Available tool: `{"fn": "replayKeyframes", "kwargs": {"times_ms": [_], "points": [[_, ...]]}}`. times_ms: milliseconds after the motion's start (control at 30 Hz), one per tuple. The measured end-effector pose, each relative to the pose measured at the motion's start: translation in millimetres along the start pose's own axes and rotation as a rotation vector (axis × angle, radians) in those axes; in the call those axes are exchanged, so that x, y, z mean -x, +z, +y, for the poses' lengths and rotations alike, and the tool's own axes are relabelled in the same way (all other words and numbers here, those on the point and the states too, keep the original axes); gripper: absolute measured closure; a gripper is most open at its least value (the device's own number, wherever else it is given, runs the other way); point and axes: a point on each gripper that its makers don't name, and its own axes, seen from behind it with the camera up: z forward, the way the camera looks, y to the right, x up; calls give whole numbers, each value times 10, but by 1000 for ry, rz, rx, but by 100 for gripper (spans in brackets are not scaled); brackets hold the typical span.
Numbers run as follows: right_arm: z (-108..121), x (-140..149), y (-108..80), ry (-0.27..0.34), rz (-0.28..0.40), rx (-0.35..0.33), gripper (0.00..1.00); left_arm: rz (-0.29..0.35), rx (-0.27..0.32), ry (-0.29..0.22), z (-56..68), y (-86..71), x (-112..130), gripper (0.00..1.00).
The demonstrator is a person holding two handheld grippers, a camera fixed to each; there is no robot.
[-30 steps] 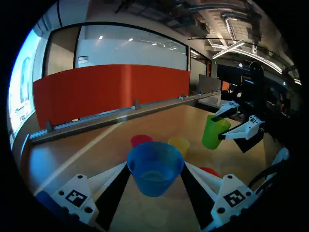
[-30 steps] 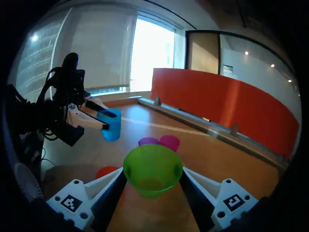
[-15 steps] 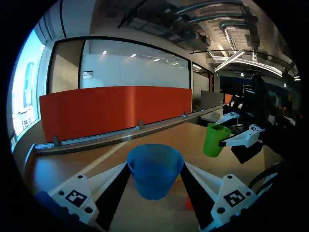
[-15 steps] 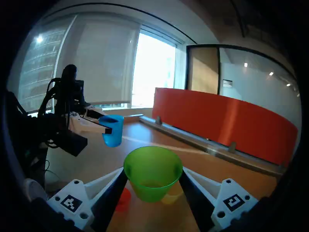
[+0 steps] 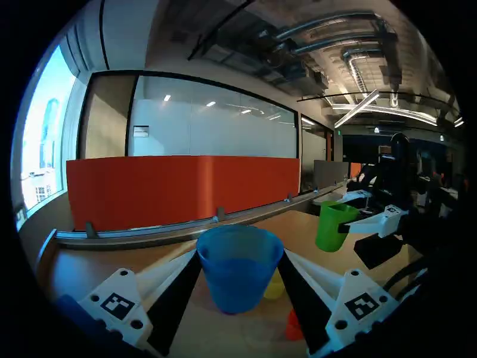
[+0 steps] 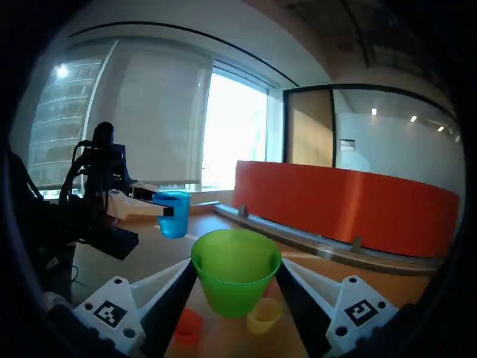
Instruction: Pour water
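My left gripper (image 5: pixel 239 275) is shut on a blue cup (image 5: pixel 239 268), held upright above the wooden table (image 5: pixel 89 268); no water level shows from this low angle. My right gripper (image 6: pixel 236 275) is shut on a green cup (image 6: pixel 236 270), also upright. In the left gripper view the green cup (image 5: pixel 334 225) hangs at the right in the right gripper (image 5: pixel 349 228). In the right gripper view the blue cup (image 6: pixel 173 213) hangs at the left in the left gripper (image 6: pixel 161 210). The two cups are apart.
A yellow cup (image 6: pixel 264 314) and a red cup (image 6: pixel 189 325) stand on the table below the grippers; the yellow cup (image 5: pixel 274 286) and red cup (image 5: pixel 292 325) show beside the blue one. An orange partition (image 5: pixel 179 188) runs along the table's far edge. Bright windows (image 6: pixel 235 137) lie beyond.
Both grippers have risen with their cups: the table and the loose cups have dropped lower in both views. The cups remain upright and gripped.
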Motion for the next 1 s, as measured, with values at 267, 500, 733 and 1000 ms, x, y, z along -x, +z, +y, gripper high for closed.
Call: {"fn": "replayKeyframes", "kwargs": {"times_ms": [267,500,733,1000], "points": [[-3,-131,24,0,47,1,9,41,-7,-2,26,5,-146,14],[2,-157,21,2,62,2,9,61,-4,-21,37,-7,-203,14],[9,-159,32,-3,62,5,9,57,-10,-20,35,7,-181,14],[-30,-147,76,-10,62,-10,9,66,-23,0,-14,14,-179,14]]}}
